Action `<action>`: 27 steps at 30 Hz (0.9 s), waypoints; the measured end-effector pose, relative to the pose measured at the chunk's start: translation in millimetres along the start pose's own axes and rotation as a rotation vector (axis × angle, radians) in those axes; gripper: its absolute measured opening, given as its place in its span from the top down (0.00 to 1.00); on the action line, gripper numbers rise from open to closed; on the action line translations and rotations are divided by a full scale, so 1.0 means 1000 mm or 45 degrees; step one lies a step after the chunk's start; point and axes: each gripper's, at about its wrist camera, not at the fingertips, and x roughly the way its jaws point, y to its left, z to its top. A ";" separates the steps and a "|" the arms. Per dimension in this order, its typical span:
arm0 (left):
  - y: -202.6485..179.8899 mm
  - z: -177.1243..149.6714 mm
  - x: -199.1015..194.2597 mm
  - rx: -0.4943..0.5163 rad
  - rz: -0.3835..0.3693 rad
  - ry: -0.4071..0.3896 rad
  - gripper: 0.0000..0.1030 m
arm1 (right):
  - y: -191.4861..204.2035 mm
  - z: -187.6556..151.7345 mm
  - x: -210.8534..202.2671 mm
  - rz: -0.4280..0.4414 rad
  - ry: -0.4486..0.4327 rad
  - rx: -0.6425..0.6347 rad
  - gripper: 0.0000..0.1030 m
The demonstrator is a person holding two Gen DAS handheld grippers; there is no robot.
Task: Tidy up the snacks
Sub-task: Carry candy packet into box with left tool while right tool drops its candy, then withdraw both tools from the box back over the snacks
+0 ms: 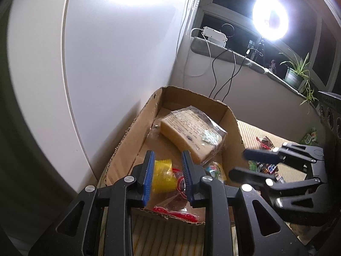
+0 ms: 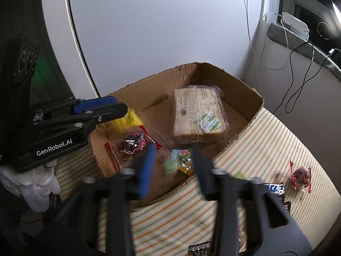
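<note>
Box edges: I see the box [image 2: 238,93] open-topped, torn rim all round, its far wall against the white panel [image 1: 119,64].
Room to move: the box floor near its far-left corner is bare cardboard; the near half is crowded with snacks.
Left gripper: my left gripper [image 1: 168,177] hangs over the box's near rim, fingers set narrowly apart with nothing between the pads; the yellow cup [image 1: 163,178] shows in the gap, lower down in the box.
Right gripper: my right gripper [image 2: 172,168] is over the box's near-right rim, fingers wide and empty.
Snacks in box: a wrapped bread block [image 2: 198,115] lies at the far end; a red-edged clear packet with a dark sweet [image 2: 132,144] lies beside the cup; a small green-and-yellow packet [image 2: 181,162] sits by the near wall.
Snacks outside: right of the box, on the cloth, lie a red packet [image 2: 300,176] and a blue-labelled bar [image 2: 275,188], well apart from the box.
Hard to make out: the right gripper's fingers are blurred; print on the bread wrapper is unreadable; a black wrapper [image 2: 200,248] is cut off at the bottom edge.
Surface: striped cloth [image 2: 266,140] under the box.
Room: beyond the box, a sill with a white power strip [image 1: 214,35], cables, a ring lamp [image 1: 270,19], a potted plant [image 1: 296,74], dark window.
</note>
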 end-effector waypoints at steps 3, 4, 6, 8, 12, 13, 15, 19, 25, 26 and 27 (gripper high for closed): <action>-0.001 -0.001 -0.002 0.006 0.010 -0.010 0.60 | -0.002 -0.001 -0.008 -0.010 -0.035 0.005 0.36; -0.001 -0.002 -0.002 0.007 0.007 -0.009 0.60 | -0.003 -0.002 -0.010 -0.011 -0.041 0.010 0.34; -0.003 -0.002 -0.004 0.008 0.002 -0.011 0.60 | -0.005 -0.003 -0.015 -0.017 -0.047 0.017 0.27; -0.004 -0.002 -0.005 0.009 -0.006 -0.011 0.59 | -0.009 -0.005 -0.020 -0.031 -0.056 0.023 0.23; -0.010 -0.003 -0.011 0.018 -0.020 -0.024 0.54 | -0.021 -0.010 -0.033 -0.048 -0.072 0.066 0.22; -0.011 -0.004 -0.013 0.014 -0.025 -0.029 0.53 | -0.026 -0.012 -0.037 -0.056 -0.077 0.081 0.22; -0.013 -0.005 -0.017 0.004 -0.031 -0.043 0.48 | -0.034 -0.016 -0.045 -0.078 -0.087 0.103 0.22; -0.027 -0.007 -0.025 0.025 -0.048 -0.051 0.47 | -0.051 -0.030 -0.062 -0.116 -0.096 0.141 0.21; -0.061 -0.016 -0.035 0.077 -0.126 -0.027 0.47 | -0.084 -0.060 -0.087 -0.176 -0.091 0.224 0.21; -0.066 -0.018 -0.036 0.084 -0.142 -0.017 0.47 | -0.090 -0.065 -0.091 -0.181 -0.091 0.243 0.21; -0.075 -0.021 -0.037 0.099 -0.163 -0.006 0.46 | -0.096 -0.072 -0.094 -0.184 -0.088 0.262 0.21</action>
